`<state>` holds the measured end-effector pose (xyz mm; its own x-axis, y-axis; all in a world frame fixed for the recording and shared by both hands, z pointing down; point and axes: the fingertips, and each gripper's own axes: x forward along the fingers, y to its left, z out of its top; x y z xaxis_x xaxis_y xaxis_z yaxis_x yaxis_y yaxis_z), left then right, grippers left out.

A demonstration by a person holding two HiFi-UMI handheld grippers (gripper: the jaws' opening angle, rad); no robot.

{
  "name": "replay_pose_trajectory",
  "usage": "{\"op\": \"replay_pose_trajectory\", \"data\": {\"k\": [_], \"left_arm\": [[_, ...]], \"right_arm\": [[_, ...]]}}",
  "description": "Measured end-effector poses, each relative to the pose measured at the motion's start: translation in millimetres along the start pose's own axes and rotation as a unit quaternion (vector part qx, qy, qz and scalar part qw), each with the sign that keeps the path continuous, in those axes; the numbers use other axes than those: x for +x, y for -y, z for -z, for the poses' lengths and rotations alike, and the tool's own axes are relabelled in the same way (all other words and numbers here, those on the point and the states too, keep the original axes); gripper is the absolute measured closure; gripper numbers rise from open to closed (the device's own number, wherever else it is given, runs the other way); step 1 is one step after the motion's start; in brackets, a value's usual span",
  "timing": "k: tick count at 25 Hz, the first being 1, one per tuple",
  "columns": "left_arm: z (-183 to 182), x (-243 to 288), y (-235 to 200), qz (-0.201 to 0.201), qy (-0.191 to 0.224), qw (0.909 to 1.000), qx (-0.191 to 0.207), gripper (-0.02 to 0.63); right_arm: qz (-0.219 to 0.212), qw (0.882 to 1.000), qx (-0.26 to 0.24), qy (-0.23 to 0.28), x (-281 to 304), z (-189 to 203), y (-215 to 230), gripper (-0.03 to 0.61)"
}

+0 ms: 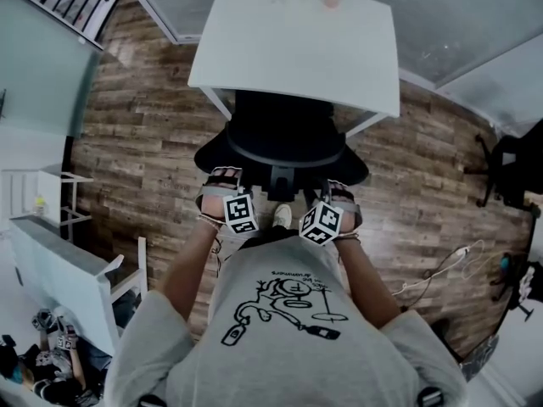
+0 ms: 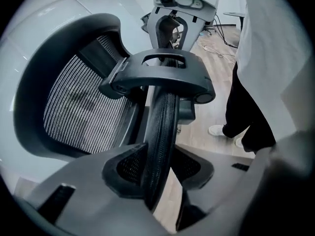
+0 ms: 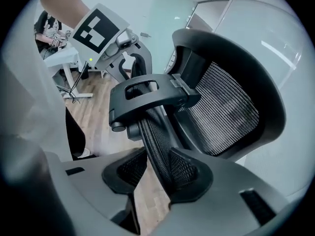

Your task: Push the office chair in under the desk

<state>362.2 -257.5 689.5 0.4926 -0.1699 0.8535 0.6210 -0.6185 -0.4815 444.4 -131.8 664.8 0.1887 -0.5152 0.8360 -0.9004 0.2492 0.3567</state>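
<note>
The office chair stands with its seat partly beneath the white counter and its backrest outside, on the person's side. The left hand-held gripper and the right hand-held gripper each straddle the backrest's mesh rim with jaws spread. Floor shows between the rim and one pad in each gripper view, so the hold appears loose, though contact at the other pad cannot be ruled out. Step in hand, as judged: the push itself, partway done. The next move calls for even forward pressure from both sides, keeping the chair straight between the counter's legs.
</note>
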Motion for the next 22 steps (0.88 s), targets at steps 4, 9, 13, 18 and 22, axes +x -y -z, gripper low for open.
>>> {"op": "replay_pose_trajectory", "data": {"k": [4,9,13,18,22], "left_arm": [[6.7,3.2,-4.1,-0.003,-0.006,1.0,0.002,0.46],[14.0,6.5,-7.9,0.0,-0.003,1.0,0.008,0.459],[24.1,13.6,-9.6,0.013,-0.002,0.9998,0.013,0.454],[28.9,21.1,-11.9,0.016,0.001,0.9997,0.02,0.456],[32.5,20.9,-12.7,0.014,0.004,0.9995,0.027,0.454]], "right_arm": [[0.0,1.0,0.0,-0.002,2.7,-5.4,-0.4,0.419],[0.001,1.0,0.002,-0.003,6.6,-11.7,-2.3,0.42],[0.002,1.0,0.009,-0.007,8.8,-19.3,-6.1,0.42],[0.005,1.0,0.017,-0.011,11.2,-22.9,-7.8,0.419],[0.006,1.0,0.018,-0.014,12.4,-26.2,-10.2,0.419]]}}
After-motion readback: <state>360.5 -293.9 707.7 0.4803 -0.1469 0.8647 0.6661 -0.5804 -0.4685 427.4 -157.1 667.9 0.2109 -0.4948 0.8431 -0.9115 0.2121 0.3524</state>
